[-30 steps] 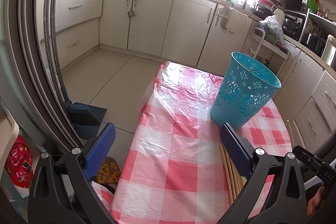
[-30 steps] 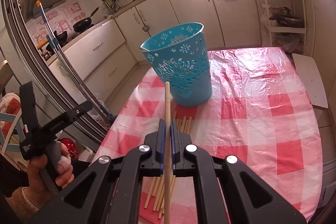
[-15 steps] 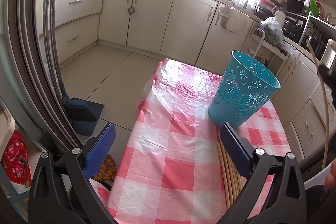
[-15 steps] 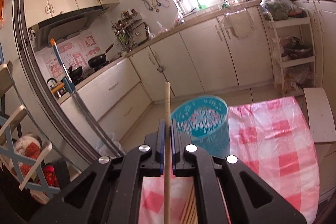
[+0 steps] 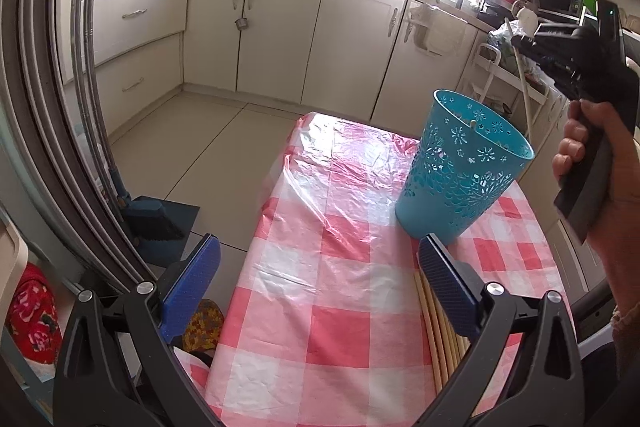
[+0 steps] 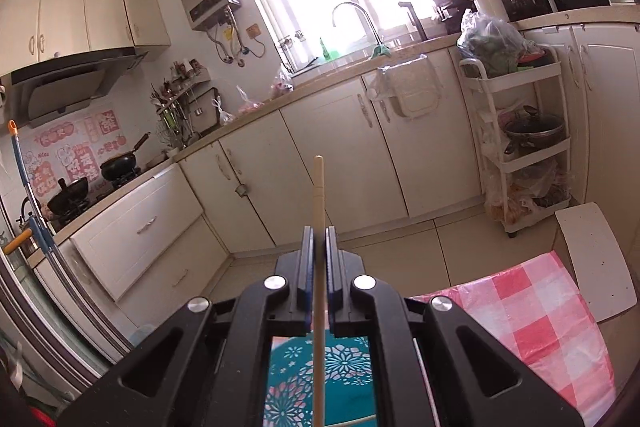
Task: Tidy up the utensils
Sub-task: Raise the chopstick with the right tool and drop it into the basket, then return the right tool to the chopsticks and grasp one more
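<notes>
A single chopstick (image 6: 318,211) is pinched between the pressed-together pads of the right claw (image 6: 319,231), its long axis running straight along the fingers and past their tips. In the left wrist view the same chopstick (image 5: 523,89) is seen hanging steeply, nearly upright, from the right claw (image 5: 520,41), with its lower end behind the far rim of the blue perforated basket (image 5: 460,167). In the right wrist view the basket (image 6: 320,383) is seen through the claw's frame, directly beneath and behind the fingertips, so the chopstick's tail end is judged to lie over the basket's mouth or just beyond its rim; which of the two cannot be told. The coming move is therefore judged to turn on that vertical line: the stick lowered along its own axis into the opening. The left claw (image 5: 316,267) is spread wide and holds nothing, hovering low over the checked counter (image 5: 320,227). The remaining chopsticks (image 5: 438,323) lie in a bundle on the counter, just beside and partly under its right finger, their long axes pointing roughly toward the basket, so the left claw is nearer to them.
</notes>
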Available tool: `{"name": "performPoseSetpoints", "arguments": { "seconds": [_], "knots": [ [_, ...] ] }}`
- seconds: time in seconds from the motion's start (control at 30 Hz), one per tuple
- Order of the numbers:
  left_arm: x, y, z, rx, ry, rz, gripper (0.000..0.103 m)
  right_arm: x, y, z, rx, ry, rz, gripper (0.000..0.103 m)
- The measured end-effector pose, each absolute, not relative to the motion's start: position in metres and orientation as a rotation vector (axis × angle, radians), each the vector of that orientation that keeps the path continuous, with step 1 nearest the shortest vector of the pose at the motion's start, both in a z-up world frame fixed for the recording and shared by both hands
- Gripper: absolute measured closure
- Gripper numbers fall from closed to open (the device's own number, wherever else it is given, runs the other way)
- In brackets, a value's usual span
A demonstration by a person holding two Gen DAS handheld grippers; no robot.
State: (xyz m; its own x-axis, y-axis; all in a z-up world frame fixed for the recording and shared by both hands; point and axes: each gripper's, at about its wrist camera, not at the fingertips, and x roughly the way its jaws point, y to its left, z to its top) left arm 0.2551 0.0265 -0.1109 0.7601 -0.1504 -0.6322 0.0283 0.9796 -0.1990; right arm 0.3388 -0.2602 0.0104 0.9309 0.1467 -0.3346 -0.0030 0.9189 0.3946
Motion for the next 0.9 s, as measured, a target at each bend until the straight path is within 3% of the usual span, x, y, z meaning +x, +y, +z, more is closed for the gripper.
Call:
{"name": "performPoseSetpoints", "arguments": {
  "seconds": [0.3, 0.57, 0.8, 0.9],
  "knots": [
    [0.259, 0.030, -0.116, -0.208, 0.720, -0.082, 0.008, 0.325, -0.260, -0.011, 0.355, 0.458, 0.102, 0.097],
    [0.258, 0.031, -0.116, -0.202, 0.718, -0.064, 0.008, 0.239, -0.272, 0.012, 0.331, 0.409, 0.159, 0.096],
    [0.256, 0.030, -0.116, -0.199, 0.718, -0.065, 0.008, 0.196, -0.234, -0.106, 0.207, 0.828, 0.213, 0.096],
    [0.254, 0.027, -0.117, -0.177, 0.716, -0.065, 0.008, 0.198, -0.225, -0.138, 0.224, 0.910, 0.205, 0.096]
  ]
}}
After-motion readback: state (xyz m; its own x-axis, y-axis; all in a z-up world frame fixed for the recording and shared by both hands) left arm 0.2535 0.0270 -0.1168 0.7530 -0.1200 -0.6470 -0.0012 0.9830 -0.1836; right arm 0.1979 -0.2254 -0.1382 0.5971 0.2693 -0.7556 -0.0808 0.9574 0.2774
